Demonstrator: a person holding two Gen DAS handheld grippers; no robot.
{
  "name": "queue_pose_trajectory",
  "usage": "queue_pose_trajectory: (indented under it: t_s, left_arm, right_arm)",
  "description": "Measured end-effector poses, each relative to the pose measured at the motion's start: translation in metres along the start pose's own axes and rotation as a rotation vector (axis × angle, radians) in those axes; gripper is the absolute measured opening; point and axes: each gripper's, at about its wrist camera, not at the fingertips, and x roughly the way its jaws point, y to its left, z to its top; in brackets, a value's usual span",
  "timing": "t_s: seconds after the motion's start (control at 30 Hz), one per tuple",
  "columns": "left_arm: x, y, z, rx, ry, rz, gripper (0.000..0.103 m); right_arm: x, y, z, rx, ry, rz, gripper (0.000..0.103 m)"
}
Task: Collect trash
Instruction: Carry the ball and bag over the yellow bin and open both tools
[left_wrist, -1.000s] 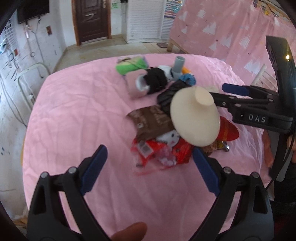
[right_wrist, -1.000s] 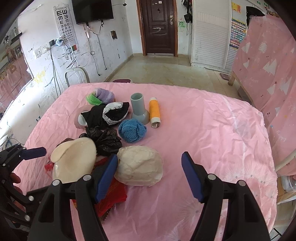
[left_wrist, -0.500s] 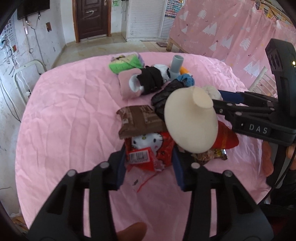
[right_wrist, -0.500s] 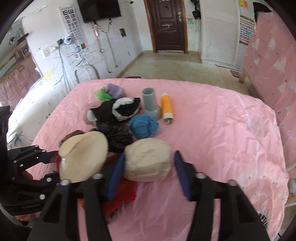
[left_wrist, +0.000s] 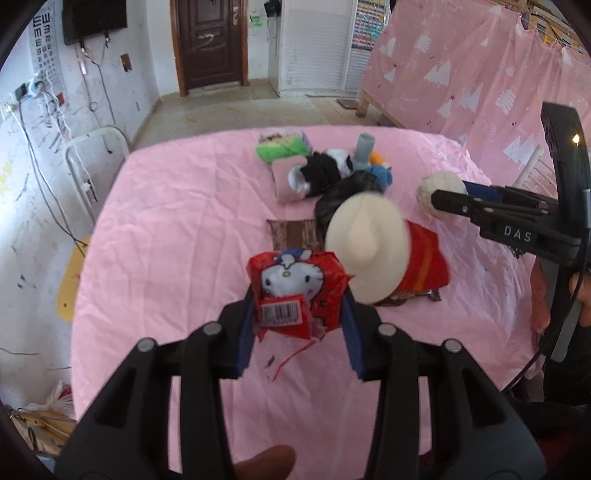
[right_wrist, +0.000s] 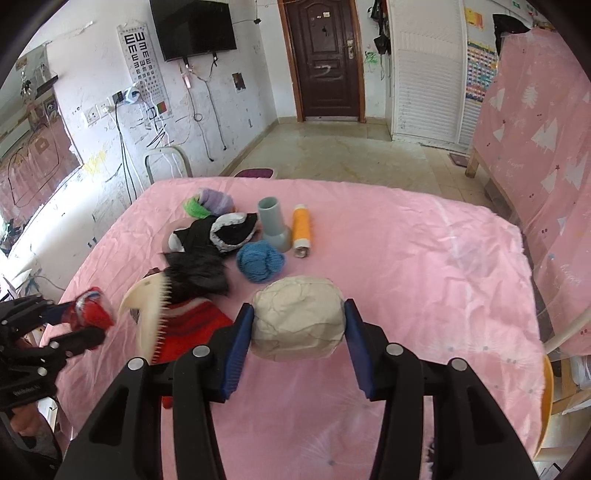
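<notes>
A: Bench (left_wrist: 177, 229) under a pink sheet takes up most of both views. What lies on it?

B: A heap toward the far side. The biggest piece is a cream brush (left_wrist: 367, 249), bristles showing in the right wrist view, lying over a red packet (left_wrist: 424, 264) and a black plastic bag (right_wrist: 197, 275). A brown wrapper (left_wrist: 295, 232) lies flat just beside them.

A: And behind that?

B: A black and white cloth (right_wrist: 221, 232), a green and purple bundle (right_wrist: 207, 203), a blue ball of yarn (right_wrist: 260, 262), a grey pipe piece (right_wrist: 273, 225) standing upright, and an orange spool (right_wrist: 301, 230) on its side next to it.

A: Where is the trash?

B: Two pieces are off the sheet. The right gripper (right_wrist: 297, 325) has its blue fingers (right_wrist: 236, 343) clamped on either side of a crumpled ball of pale paper (right_wrist: 299, 317), held above the sheet. Its jaws have just been closing.

A: The other?

B: The left gripper (left_wrist: 299, 314) squeezes a red snack wrapper (left_wrist: 295, 288) with a white cat picture and a barcode label, lifted clear of the sheet. Its jaws closed onto it too. A fingertip (left_wrist: 266, 463) of the person shows at the bottom edge.
</notes>
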Motion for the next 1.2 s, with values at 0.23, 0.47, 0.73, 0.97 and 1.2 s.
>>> queue_pose_trajectory:
  t_s: [0.23, 0.47, 0.73, 0.97, 1.2]
  left_arm:
    - [-0.025, -0.030, 0.015, 0.035, -0.062, 0.021, 0.039]
    - [-0.028, -0.086, 0.038, 0.116, -0.084, -0.007, 0.039]
    - [-0.013, -0.147, 0.061, 0.168, -0.070, -0.057, 0.039]
    - [0.005, -0.195, 0.078, 0.171, -0.040, -0.134, 0.039]
    - [0.025, -0.247, 0.098, 0.181, -0.010, -0.203, 0.039]
  right_arm:
    - [-0.023, -0.027, -0.010, 0.022, -0.042, -0.031, 0.039]
    - [-0.044, -0.067, -0.023, 0.060, -0.071, -0.080, 0.039]
    - [-0.066, -0.126, -0.048, 0.126, -0.085, -0.150, 0.039]
    - [-0.080, -0.170, -0.071, 0.174, -0.086, -0.209, 0.039]
    - [-0.082, -0.211, -0.096, 0.239, -0.072, -0.245, 0.039]
